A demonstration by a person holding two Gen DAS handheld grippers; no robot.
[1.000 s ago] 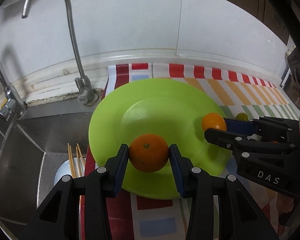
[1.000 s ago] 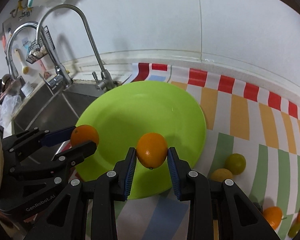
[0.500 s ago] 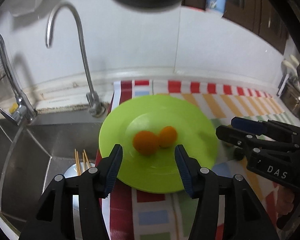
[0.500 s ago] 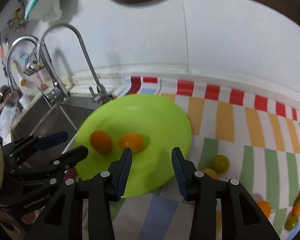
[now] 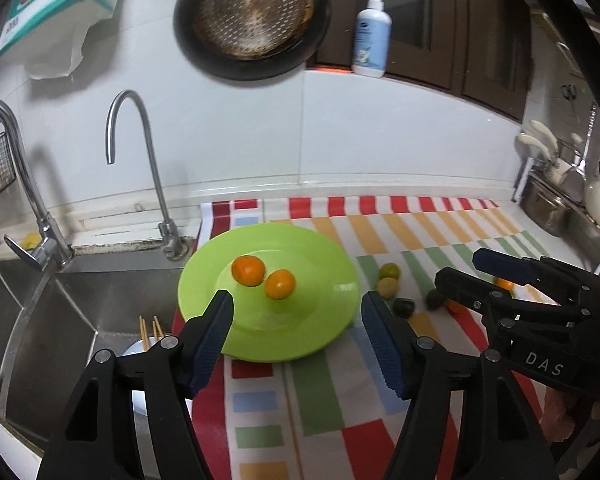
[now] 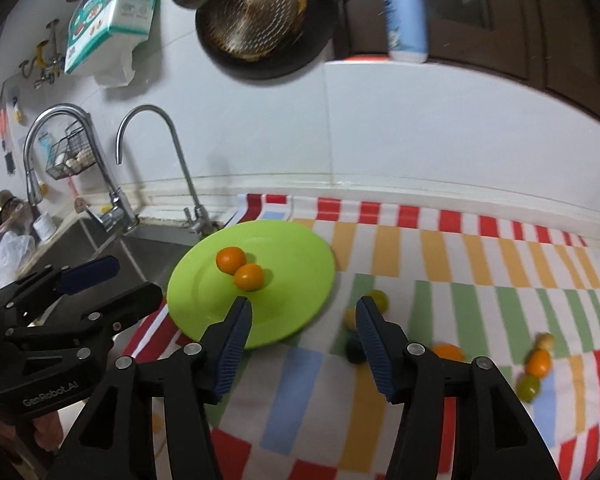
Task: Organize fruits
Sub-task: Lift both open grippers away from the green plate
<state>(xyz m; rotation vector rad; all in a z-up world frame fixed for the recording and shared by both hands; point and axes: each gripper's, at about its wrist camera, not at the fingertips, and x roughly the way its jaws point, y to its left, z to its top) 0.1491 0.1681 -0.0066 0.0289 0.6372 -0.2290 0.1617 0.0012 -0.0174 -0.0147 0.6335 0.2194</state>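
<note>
Presently, on the green plate [image 5: 332,312] — two oranges, round, glossy and deep orange, touching one another near the plate's middle. First orange [image 5: 248,270] sits toward the sink side; second orange [image 5: 280,284] lies just beside it, a shade lighter in colour.

Plate: flat, lime green, wide rim, resting on the striped cloth [image 5: 384,232] that covers the worktop, its left edge near the sink [image 5: 52,320].

Loose fruit on the cloth, right of the plate and apart from it:
- green fruit [image 6: 379,299], small and round, near the plate's rim
- yellow fruit [image 6: 349,317], just beside the green one
- dark fruit [image 6: 355,350], almost black, partly hidden behind my right fingers
- orange fruit [image 6: 448,353], half hidden by the same gripper
- far-right cluster [image 6: 538,364] — one pale yellow, one orange, one green piece, in a touching row; blurred

My left gripper [image 5: 296,334]: fingers spread wide apart, holding nothing, hovering over the plate's near edge. My right gripper [image 6: 303,338]: fingers likewise wide apart and empty, over the plate's near-right rim and the cloth.

Other fittings: curved tap [image 5: 140,168] behind the sink; dark pan [image 5: 252,16] hanging on the wall; pump bottle [image 5: 372,36] on the ledge.
</note>
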